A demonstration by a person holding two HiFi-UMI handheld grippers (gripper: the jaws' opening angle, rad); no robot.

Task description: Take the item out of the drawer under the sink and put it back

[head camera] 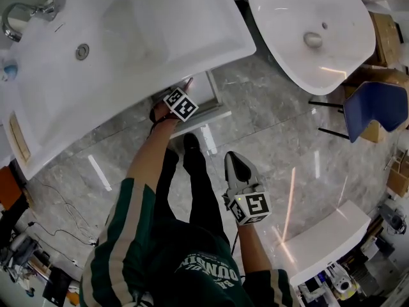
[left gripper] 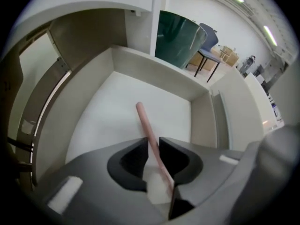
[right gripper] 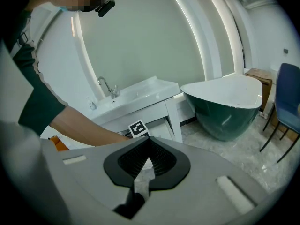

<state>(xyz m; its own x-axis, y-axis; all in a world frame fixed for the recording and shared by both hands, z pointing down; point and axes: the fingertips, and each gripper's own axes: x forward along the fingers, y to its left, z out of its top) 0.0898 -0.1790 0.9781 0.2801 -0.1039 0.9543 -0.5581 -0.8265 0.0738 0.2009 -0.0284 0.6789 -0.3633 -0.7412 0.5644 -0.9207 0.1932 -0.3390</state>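
One pink stick (left gripper: 149,131), one drawer (left gripper: 159,76).

- Grey marble-look floor tiles (head camera: 268,126) lie below me, glossy, throwing back streaks of light.
- 1 freestanding oval bathtub (head camera: 287,18) stands to my right, white inside and dark green outside.
- 1 blue chair (head camera: 377,107) on thin black legs stands just beside the tub, with cardboard boxes (head camera: 383,37) near it.
- The far wall (right gripper: 140,41) is pale green, crossed by bright white bands (right gripper: 187,18).
- Long strip lights (left gripper: 269,32) run along the ceiling.
- Cables and small gear (head camera: 38,261) litter the floor at my left.
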